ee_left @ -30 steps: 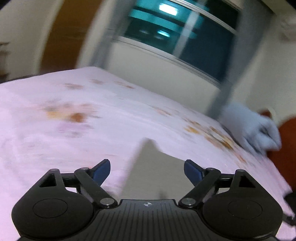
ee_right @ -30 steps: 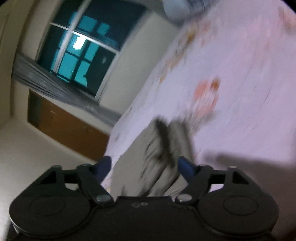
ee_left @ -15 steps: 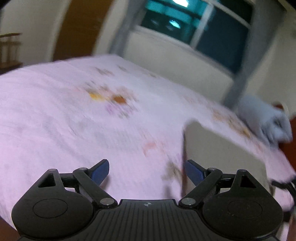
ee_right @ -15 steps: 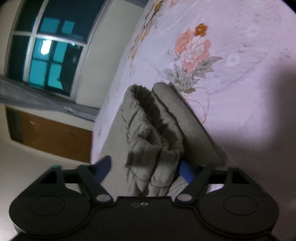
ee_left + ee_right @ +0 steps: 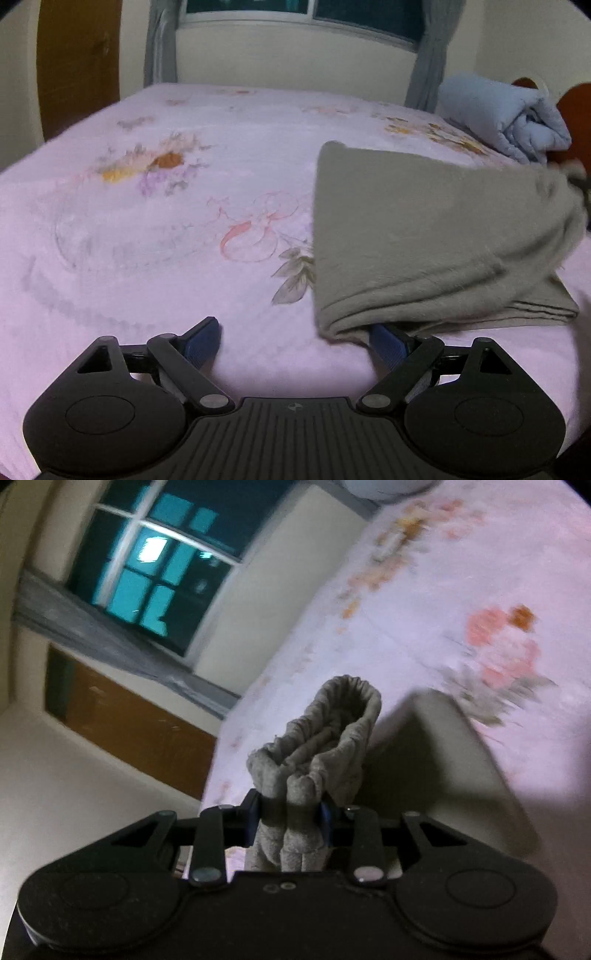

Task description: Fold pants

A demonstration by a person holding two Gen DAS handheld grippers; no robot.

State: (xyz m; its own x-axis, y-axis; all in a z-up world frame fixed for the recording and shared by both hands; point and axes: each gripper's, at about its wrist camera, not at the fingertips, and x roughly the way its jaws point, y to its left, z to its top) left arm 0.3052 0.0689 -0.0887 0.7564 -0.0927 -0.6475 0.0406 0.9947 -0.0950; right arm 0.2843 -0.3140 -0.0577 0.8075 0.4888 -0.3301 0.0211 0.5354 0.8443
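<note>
The grey-beige pants (image 5: 436, 236) lie partly folded on the pink floral bedsheet (image 5: 184, 229), at the right in the left wrist view. Their right end is lifted off the bed. My left gripper (image 5: 295, 341) is open and low over the sheet; its right finger tip is hidden under the pants' near folded edge. My right gripper (image 5: 290, 812) is shut on a bunched, gathered end of the pants (image 5: 325, 738) and holds it above the flat layer of the pants (image 5: 443, 760) on the bed.
A rolled light-blue quilt (image 5: 502, 114) lies at the bed's far right corner beside a brown headboard (image 5: 576, 110). A window with grey curtains (image 5: 428, 55) and a wooden door (image 5: 77, 62) stand beyond the bed.
My right gripper has closed on the bunched end of the pants and lifted it. My left gripper has swung and dropped to the pants' near edge, staying open.
</note>
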